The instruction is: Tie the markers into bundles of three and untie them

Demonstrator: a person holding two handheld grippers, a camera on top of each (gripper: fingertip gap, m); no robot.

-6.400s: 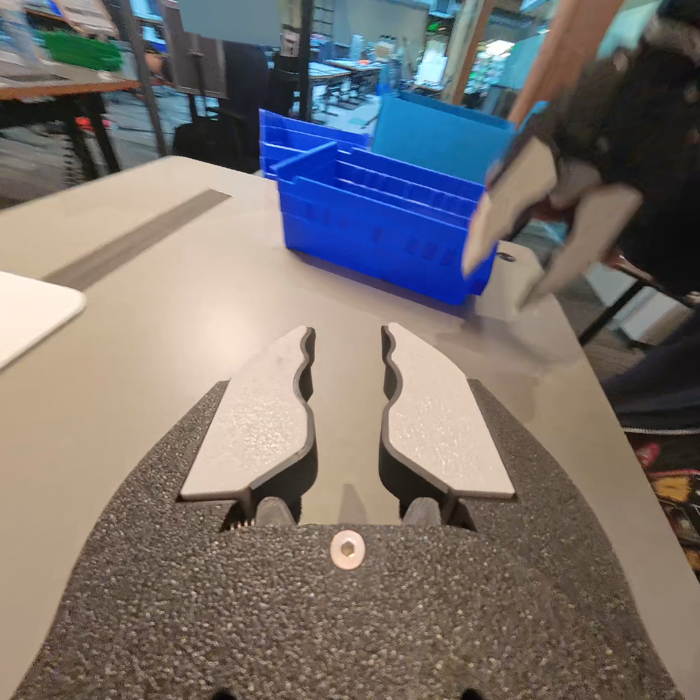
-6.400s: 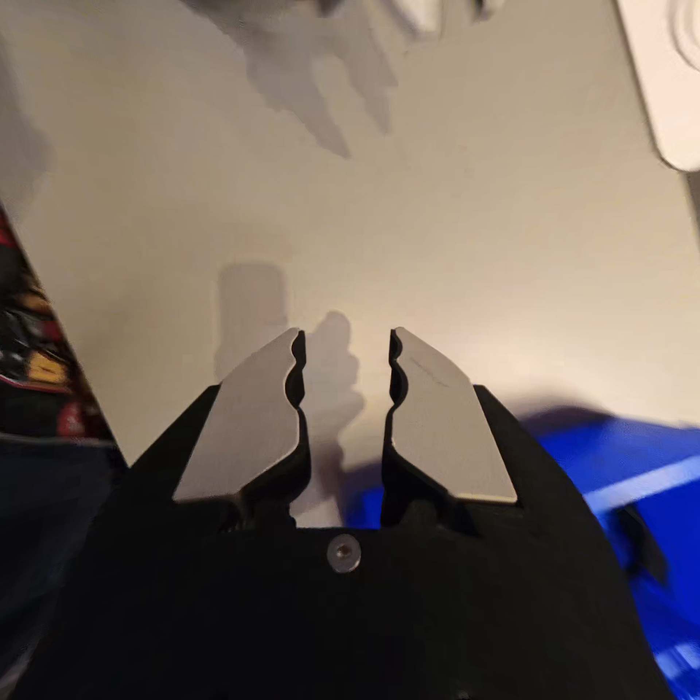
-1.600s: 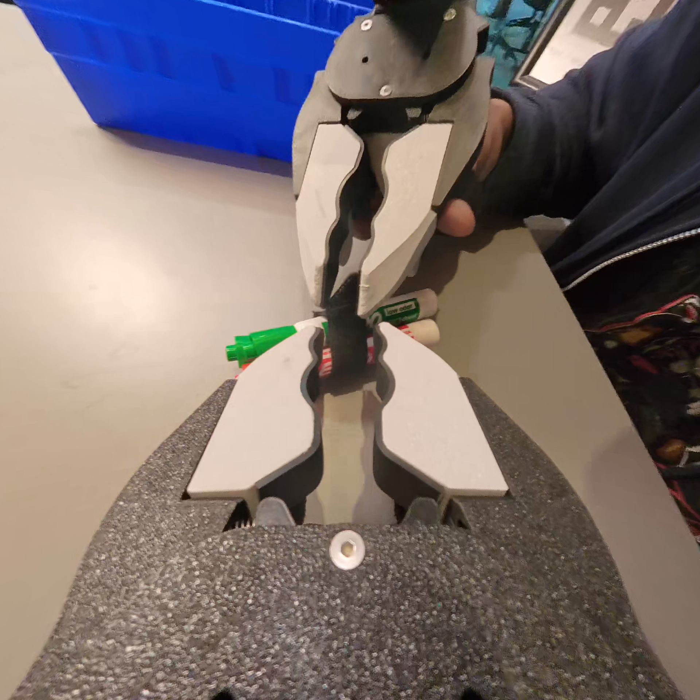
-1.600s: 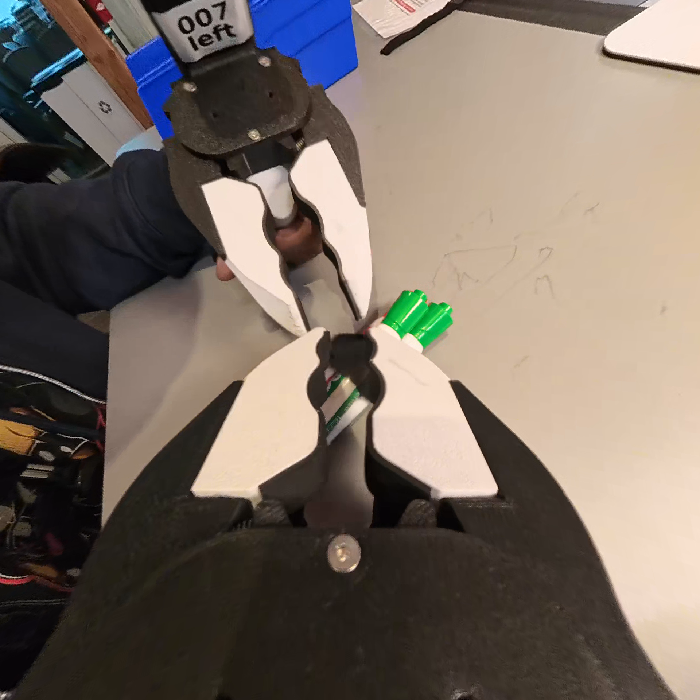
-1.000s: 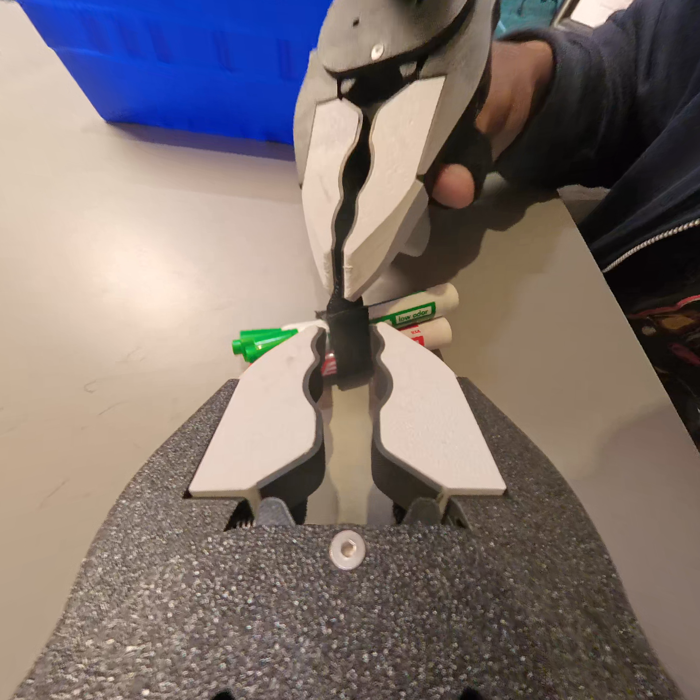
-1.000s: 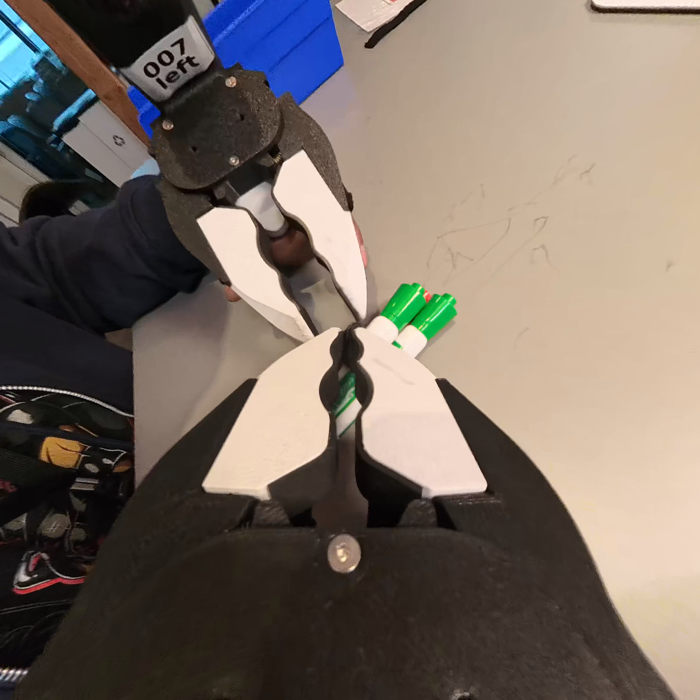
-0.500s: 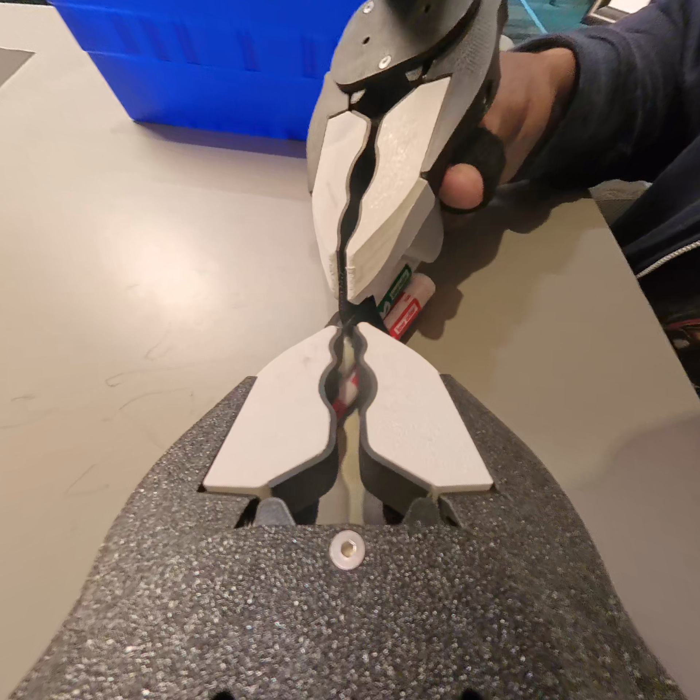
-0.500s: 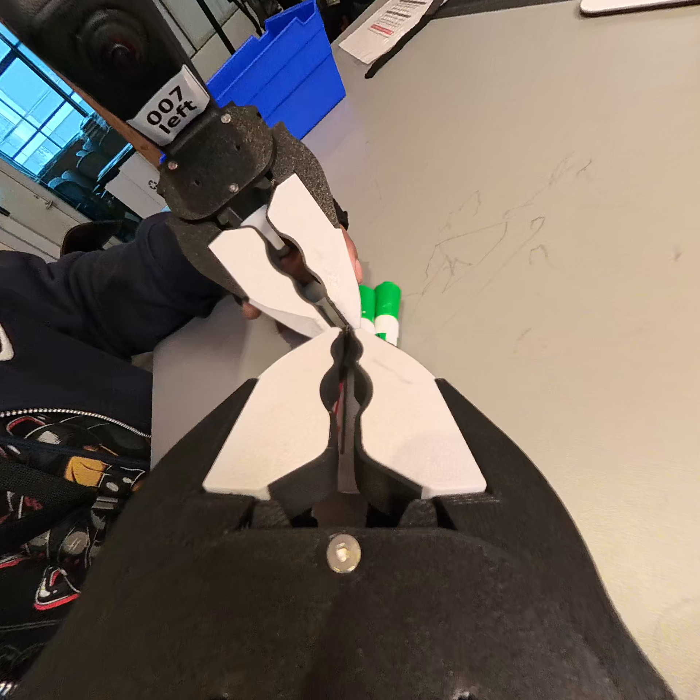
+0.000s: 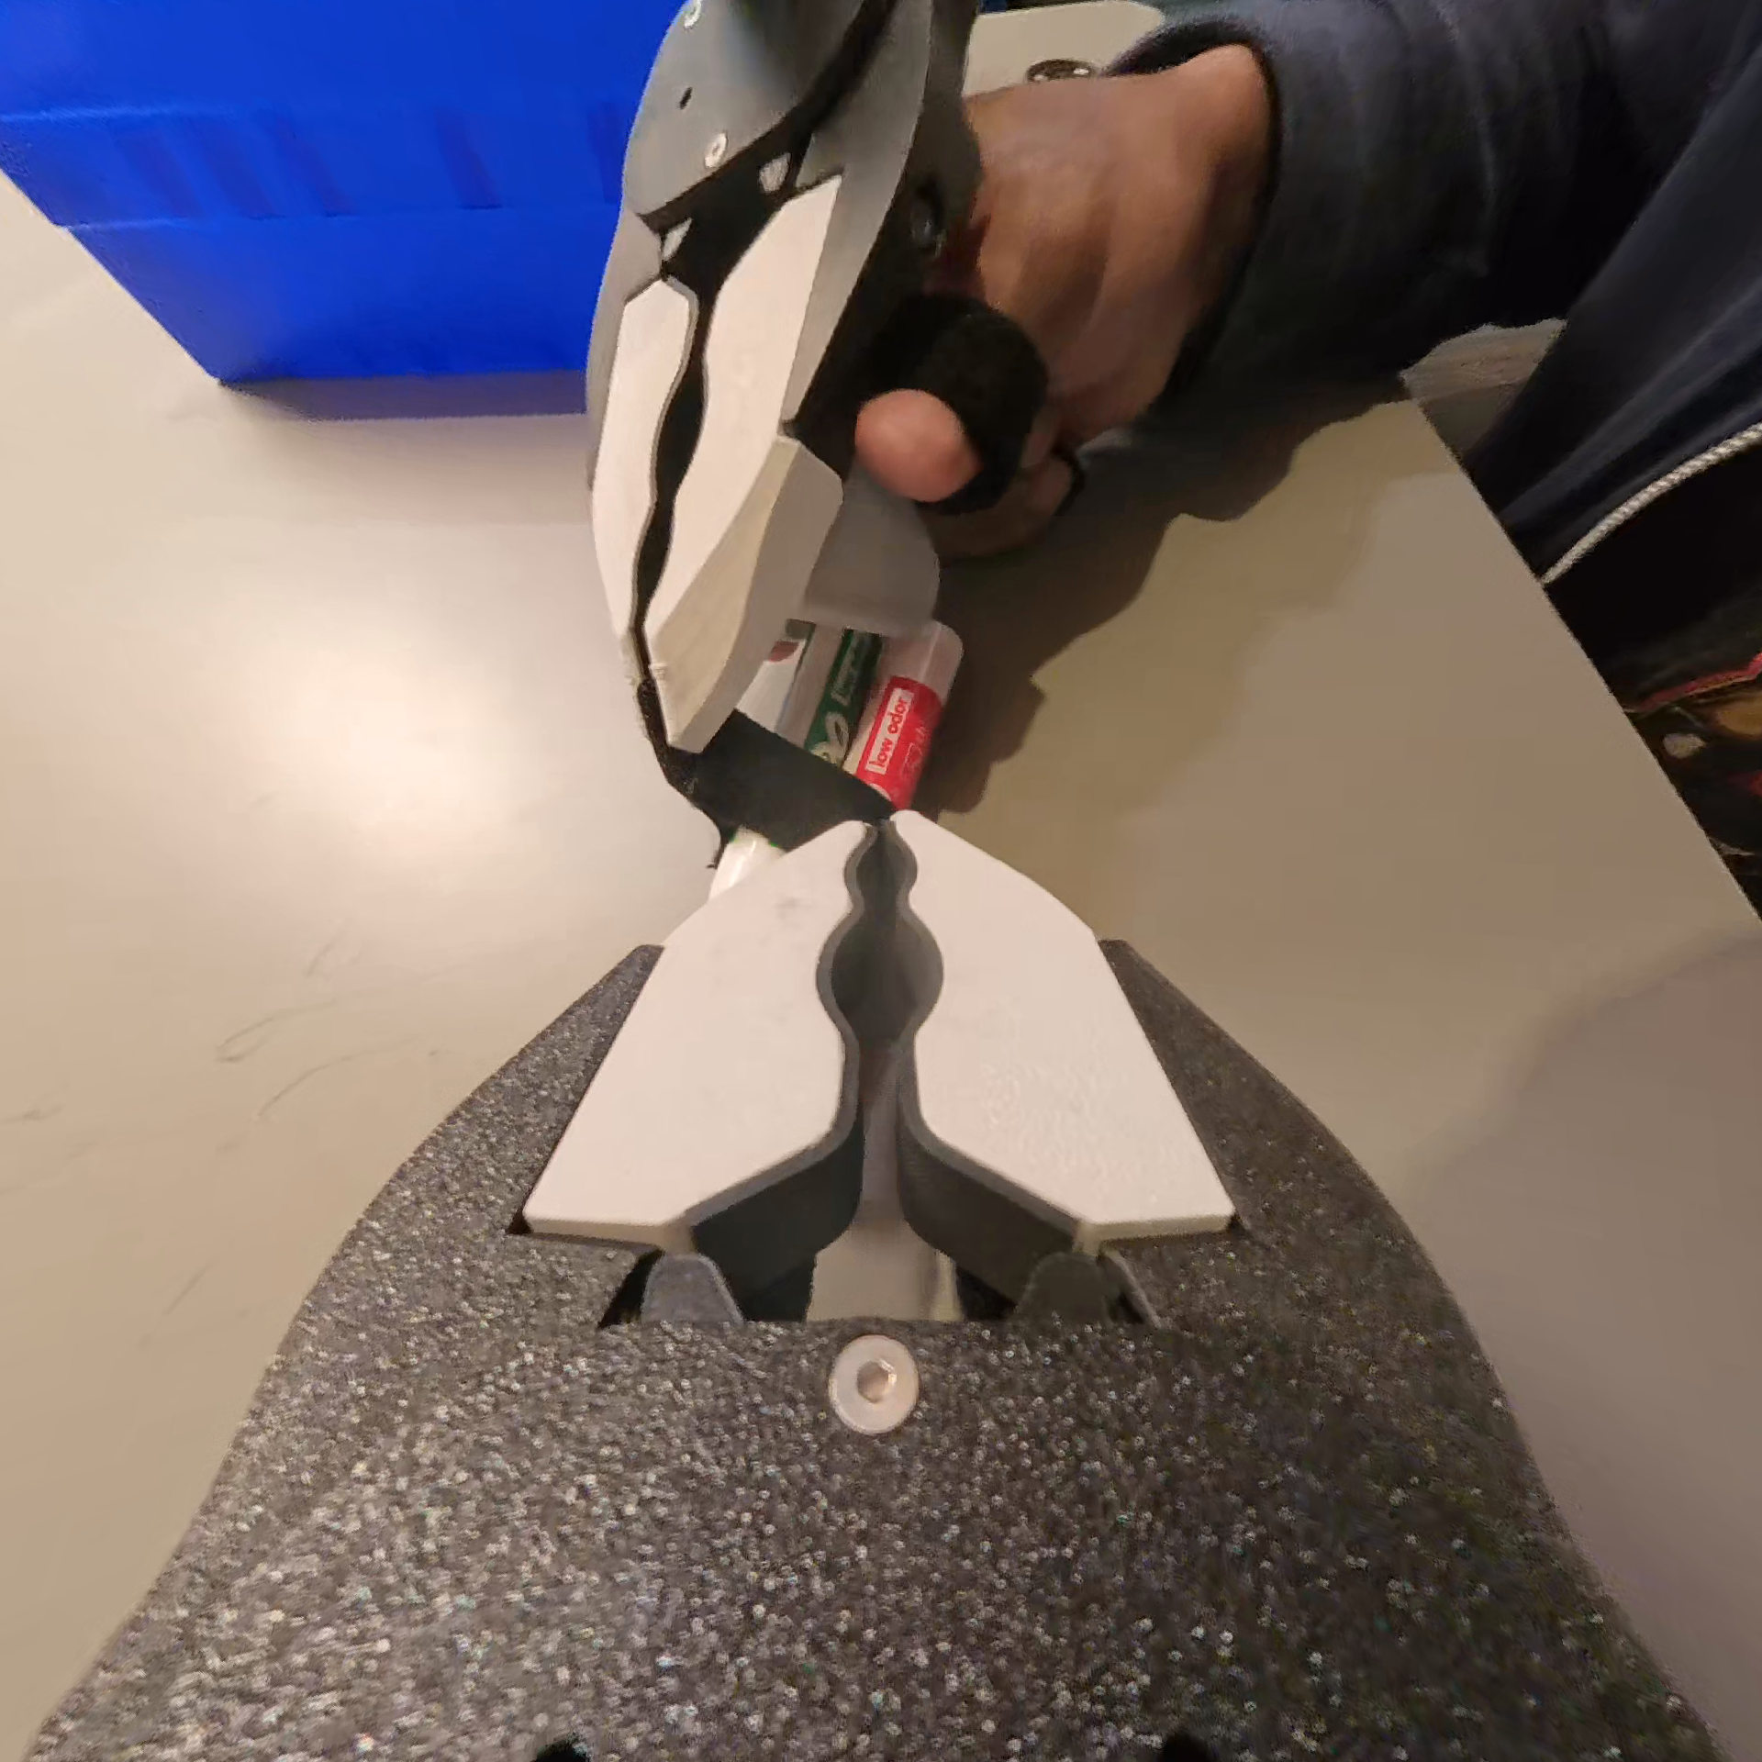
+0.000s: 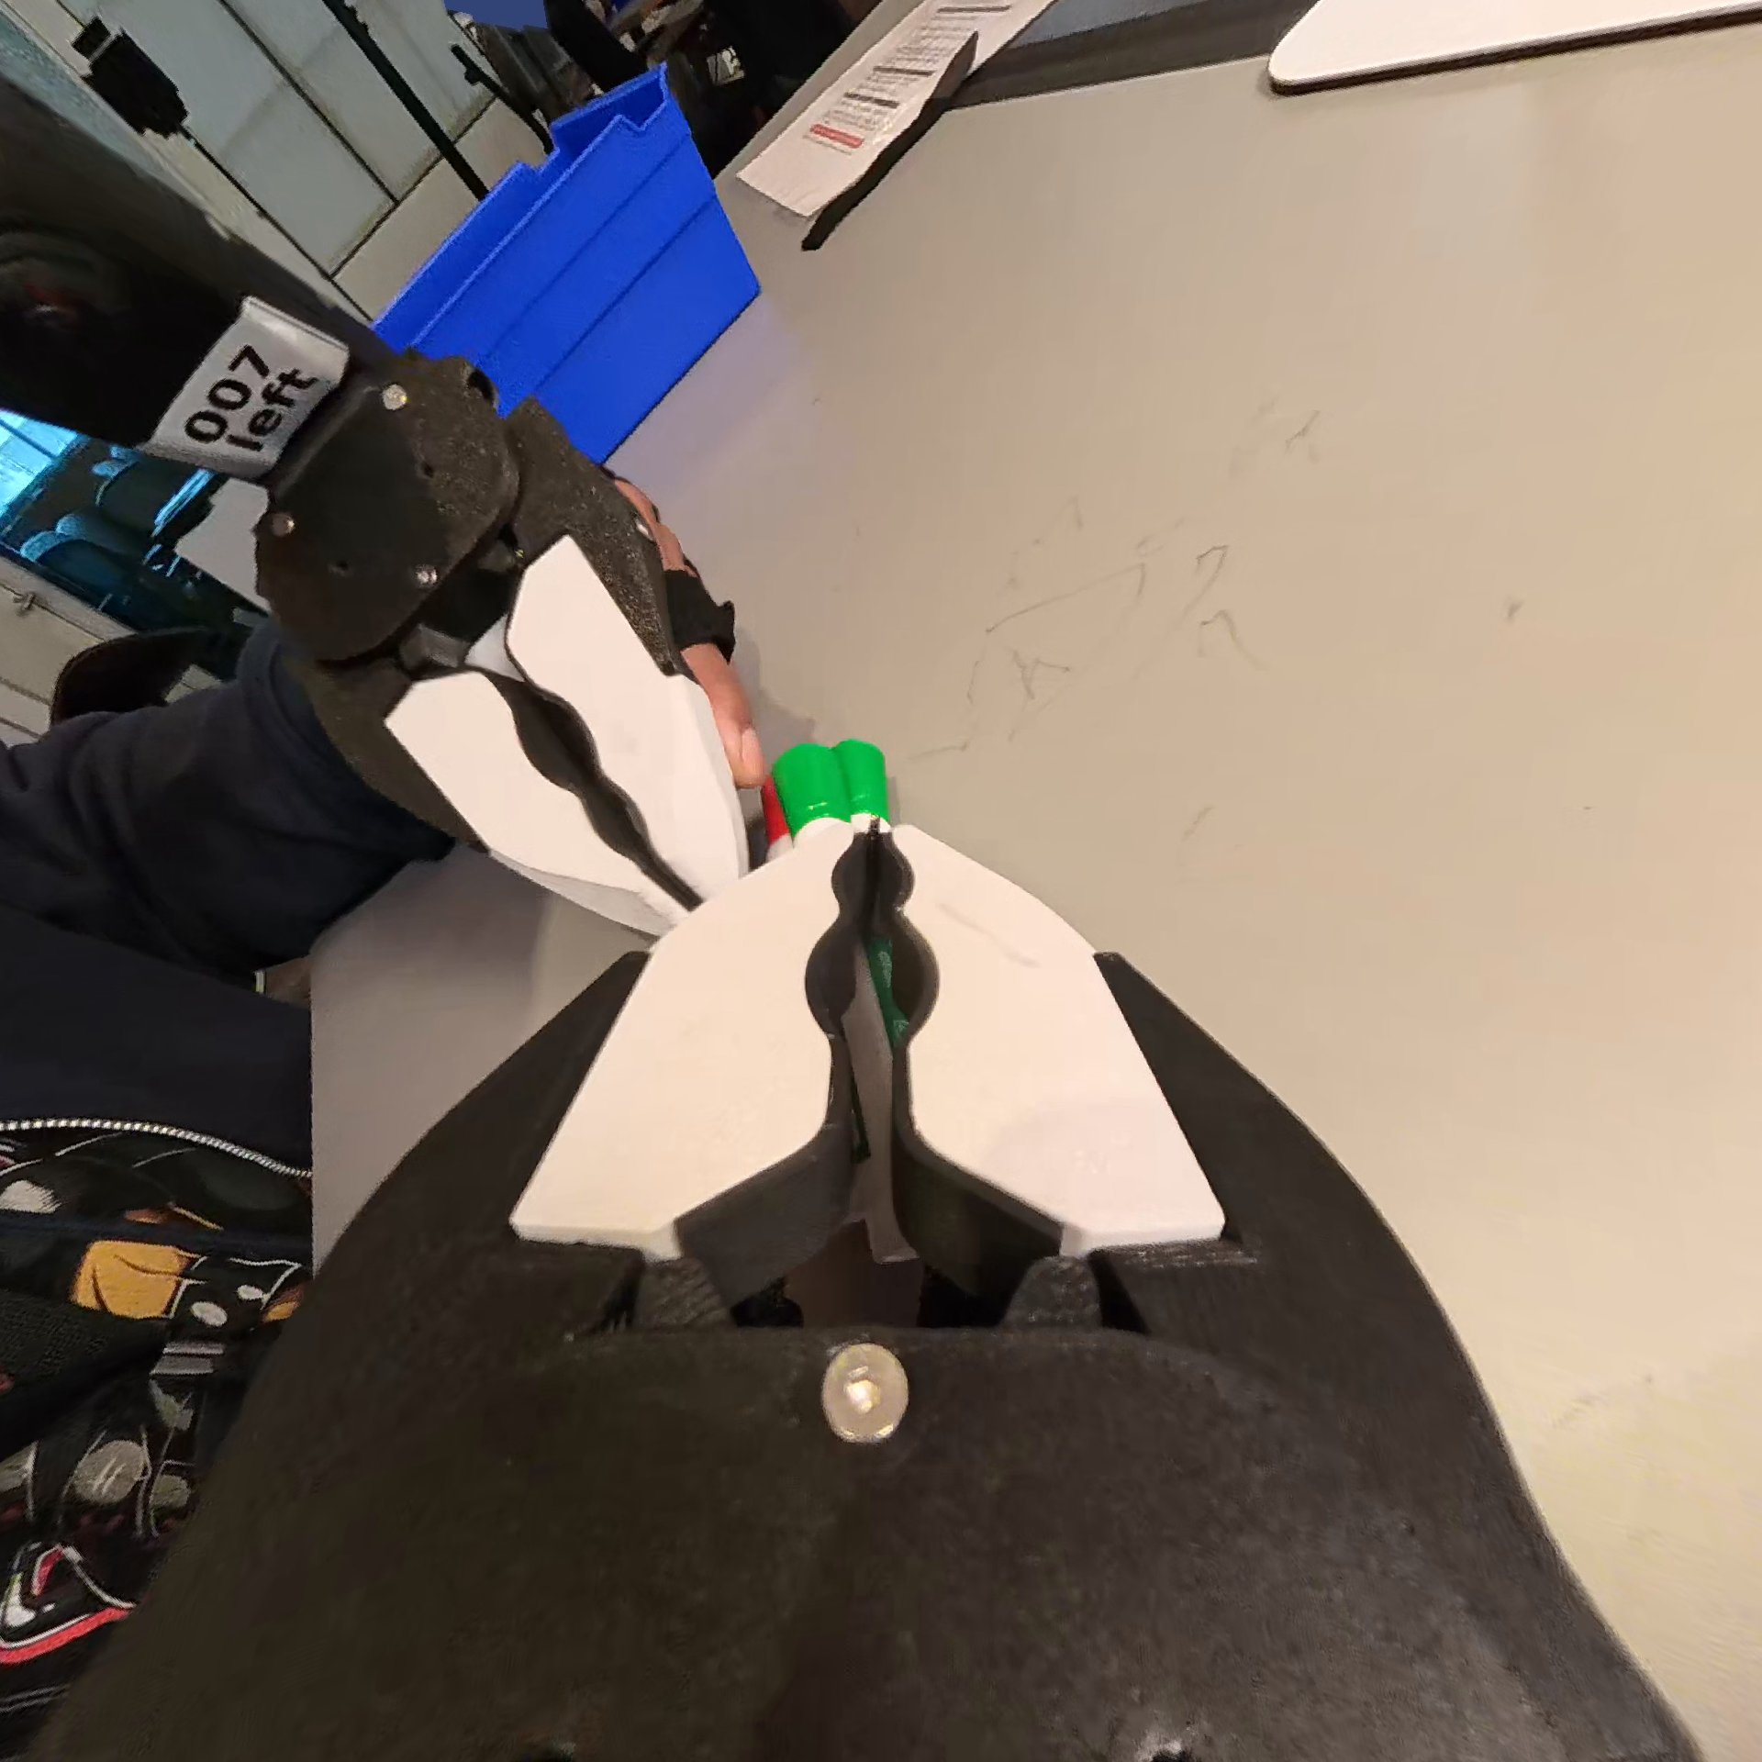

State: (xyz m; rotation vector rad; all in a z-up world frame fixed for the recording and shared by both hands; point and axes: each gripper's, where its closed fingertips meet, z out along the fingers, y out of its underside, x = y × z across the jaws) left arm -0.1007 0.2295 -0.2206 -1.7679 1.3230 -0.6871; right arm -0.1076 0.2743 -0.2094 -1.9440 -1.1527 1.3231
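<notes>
A bundle of markers with green and red labels is wrapped by a black strap. My left gripper is shut, its tips pinching one end of the strap. My right gripper comes in from above and is shut on the other end, which stretches taut between the two. In the right wrist view my right gripper is shut on a thin black strip, and the green caps and a red cap show just beyond its tips. The left gripper meets it from the left.
A blue bin stands on the grey table behind the bundle; it also shows in the right wrist view. A paper sheet and a white board lie at the far side. The table edge is near on the right. My hands' fingertips stand some 5 cm from each other.
Both grippers went from open to shut on the strap. The bundle has swung from lying crosswise to pointing away from the left gripper, and the strap is pulled tighter.
</notes>
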